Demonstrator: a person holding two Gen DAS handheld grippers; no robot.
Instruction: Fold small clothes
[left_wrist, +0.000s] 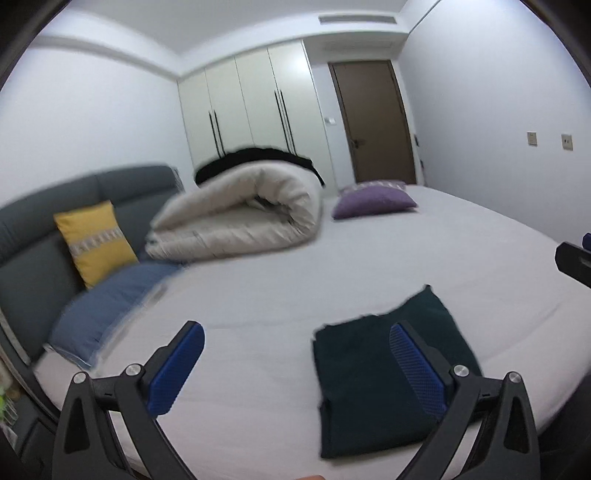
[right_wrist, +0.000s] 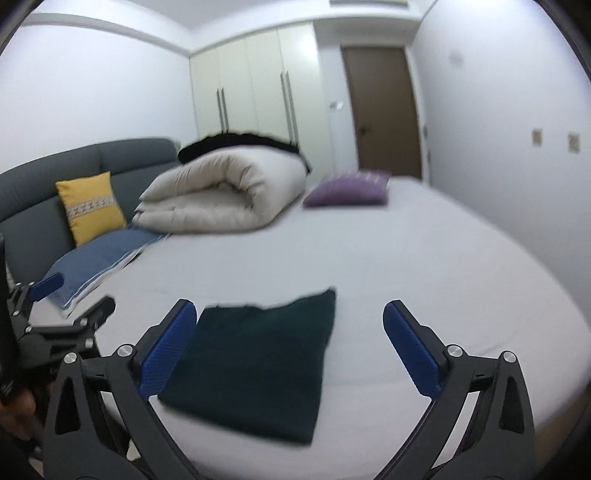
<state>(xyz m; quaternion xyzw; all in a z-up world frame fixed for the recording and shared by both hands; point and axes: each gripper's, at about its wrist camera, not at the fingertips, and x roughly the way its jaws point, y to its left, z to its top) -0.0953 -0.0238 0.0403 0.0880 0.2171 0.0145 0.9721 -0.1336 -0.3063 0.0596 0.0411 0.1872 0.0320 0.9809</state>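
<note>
Setting: a bedroom, seen from 2 cameras, each looking forward along a hand-held gripper over a bed (left_wrist: 424, 251) with a pale sheet.

Garment: 1 dark green piece of clothing (left_wrist: 373, 384) lies flat on the near part of the bed, in a neat, roughly rectangular packet with straight edges. It looks already folded; how many layers it has cannot be told.

Left gripper (left_wrist: 299, 362): jaws spread wide, nothing between the blue pads. It hangs above the bed, not touching the garment; in its own view the garment sits behind its right finger.

Right gripper (right_wrist: 290, 349): jaws spread wide and empty. It also hangs clear of the garment, which shows below and between its fingers, nearer the left one.

Around the garment: bare sheet on every side. Well beyond it, towards the headboard (left_wrist: 33, 236), lie a rolled cream duvet (left_wrist: 240, 218), a yellow cushion (left_wrist: 94, 243) and a blue pillow (left_wrist: 107, 306). A purple cushion (left_wrist: 373, 201) lies well beyond it, towards the brown door (left_wrist: 373, 122).

Done, as judged: this garment's fold appears complete, since it lies squared and both grippers are off it.

Left, as judged: no other small clothes show on the bed in either view, so either the job is finished or the next piece lies out of sight. The folded packet may yet need setting aside.

Sharpness: both views are somewhat blurred, so fine creases cannot be read.
</note>
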